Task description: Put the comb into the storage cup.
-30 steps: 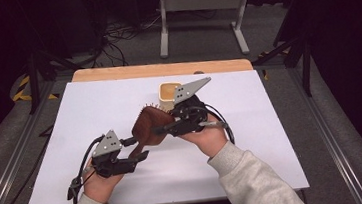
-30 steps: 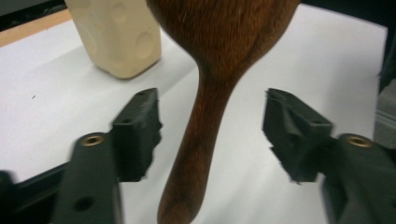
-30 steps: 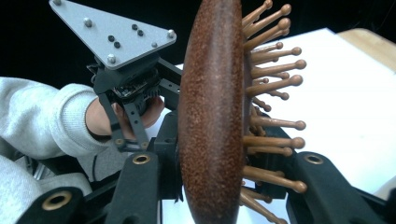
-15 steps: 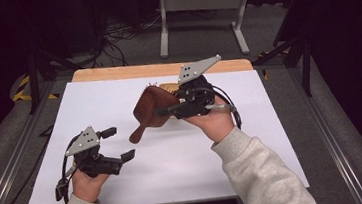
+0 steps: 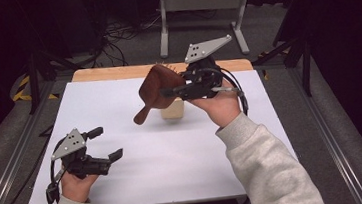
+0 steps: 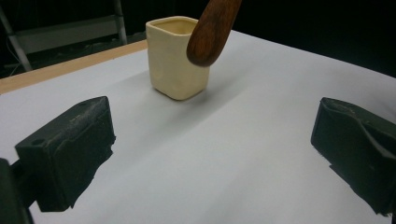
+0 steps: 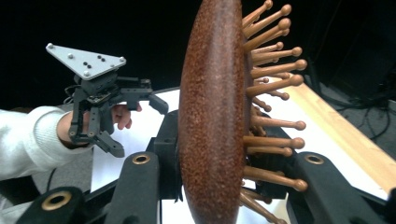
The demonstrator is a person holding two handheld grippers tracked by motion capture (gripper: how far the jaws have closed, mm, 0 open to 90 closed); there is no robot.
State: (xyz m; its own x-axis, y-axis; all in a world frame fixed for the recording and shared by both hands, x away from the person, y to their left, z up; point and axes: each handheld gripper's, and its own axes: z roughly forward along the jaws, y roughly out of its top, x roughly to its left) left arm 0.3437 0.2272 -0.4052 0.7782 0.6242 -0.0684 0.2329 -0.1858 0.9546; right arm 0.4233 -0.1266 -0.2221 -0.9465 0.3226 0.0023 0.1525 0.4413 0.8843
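My right gripper is shut on a brown wooden hairbrush, held in the air above a cream square cup near the table's back middle. The brush's handle slopes down to the left. In the right gripper view the brush stands on edge between the jaws, its wooden pins pointing right. My left gripper rests low at the front left, open and empty. The left gripper view has the cup straight ahead with the handle tip hanging over its rim.
A white board covers the table, with a wooden strip along its back edge. A metal stand and cables lie on the floor behind. Dark rails run along both sides.
My right gripper lifted the hairbrush up and back, over the cup. My left gripper let go of the brush, pulled away to the front left and stands open.
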